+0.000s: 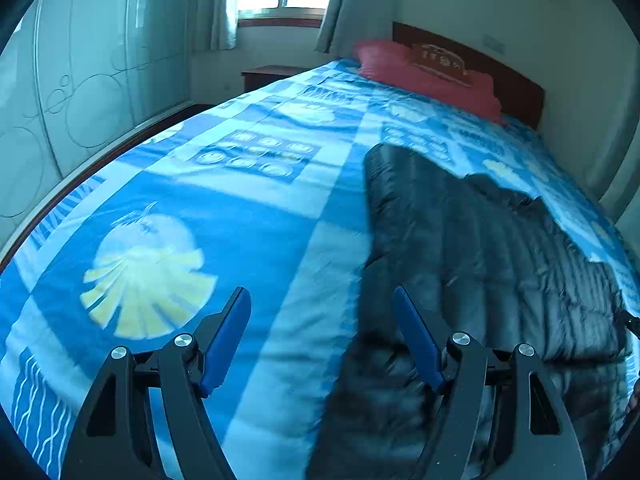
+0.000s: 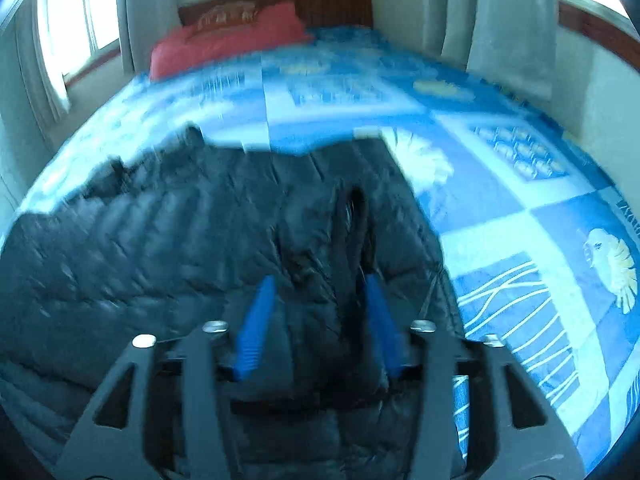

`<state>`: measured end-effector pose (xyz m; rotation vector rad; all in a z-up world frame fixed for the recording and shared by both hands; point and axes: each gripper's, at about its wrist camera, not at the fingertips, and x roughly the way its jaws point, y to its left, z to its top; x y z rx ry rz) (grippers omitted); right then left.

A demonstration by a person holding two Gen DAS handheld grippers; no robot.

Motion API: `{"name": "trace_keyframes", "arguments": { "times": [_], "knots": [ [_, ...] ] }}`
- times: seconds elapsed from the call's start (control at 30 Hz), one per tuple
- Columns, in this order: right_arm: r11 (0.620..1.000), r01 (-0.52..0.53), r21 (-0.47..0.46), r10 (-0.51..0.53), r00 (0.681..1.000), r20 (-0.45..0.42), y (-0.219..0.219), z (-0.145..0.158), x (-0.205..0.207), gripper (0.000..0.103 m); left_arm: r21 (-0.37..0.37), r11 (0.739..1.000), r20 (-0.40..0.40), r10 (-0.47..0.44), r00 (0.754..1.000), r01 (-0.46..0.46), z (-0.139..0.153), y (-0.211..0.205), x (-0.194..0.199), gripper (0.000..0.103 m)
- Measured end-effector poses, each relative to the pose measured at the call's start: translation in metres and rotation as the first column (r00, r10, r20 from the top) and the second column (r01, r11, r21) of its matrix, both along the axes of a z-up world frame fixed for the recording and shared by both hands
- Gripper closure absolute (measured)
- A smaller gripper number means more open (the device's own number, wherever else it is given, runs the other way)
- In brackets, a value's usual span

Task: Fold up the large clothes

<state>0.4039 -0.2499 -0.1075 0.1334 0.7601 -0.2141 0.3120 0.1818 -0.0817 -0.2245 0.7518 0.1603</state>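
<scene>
A black quilted down jacket (image 1: 480, 248) lies spread on the blue patterned bedspread (image 1: 224, 208). In the left wrist view it fills the right half. My left gripper (image 1: 322, 300) is open and empty, hovering over the jacket's left edge, with one blue finger (image 1: 228, 340) over the bedspread and the other over the jacket. In the right wrist view the jacket (image 2: 160, 248) fills the left and centre. My right gripper (image 2: 318, 284) is open just above the jacket, with a raised fold of the fabric (image 2: 352, 220) ahead of its right finger. The view is motion-blurred.
A red pillow (image 1: 424, 72) lies at the wooden headboard (image 1: 516, 80); it also shows in the right wrist view (image 2: 228, 36). A wardrobe (image 1: 92, 80) and a nightstand (image 1: 268, 76) stand left of the bed. Curtained windows (image 2: 516, 20) flank the bed.
</scene>
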Motion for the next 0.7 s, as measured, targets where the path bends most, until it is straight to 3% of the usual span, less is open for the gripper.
{"name": "trace_keyframes", "arguments": {
  "times": [0.13,0.27,0.37,0.47,0.6,0.7],
  "knots": [
    [0.994,-0.105,0.017,0.105,0.994,-0.020,0.027,-0.004,0.008,0.051,0.011,0.999,0.004,-0.037,0.999,0.036,-0.001,-0.014,0.021,0.030],
    [0.989,-0.145,-0.018,0.141,0.981,-0.133,0.042,-0.043,0.023,0.050,0.067,0.996,-0.118,-0.044,0.992,0.052,-0.028,-0.026,0.046,0.030],
    [0.990,-0.140,-0.005,0.139,0.983,-0.120,0.040,-0.045,0.023,0.050,0.068,0.995,-0.190,-0.061,0.980,0.075,-0.049,-0.029,0.056,0.029],
    [0.989,-0.142,0.029,0.145,0.984,-0.099,0.037,-0.029,0.021,0.050,0.070,0.995,-0.175,-0.052,0.983,0.065,-0.036,-0.024,0.049,0.030],
    [0.992,-0.114,0.054,0.117,0.992,-0.051,0.027,-0.012,0.037,0.048,0.077,0.995,-0.076,-0.059,0.995,0.065,-0.002,-0.028,0.041,0.030],
    [0.994,-0.093,0.059,0.096,0.994,-0.059,0.023,-0.018,0.061,0.047,0.095,0.991,-0.054,-0.089,0.995,0.094,0.002,-0.038,0.065,0.030]
  ]
}}
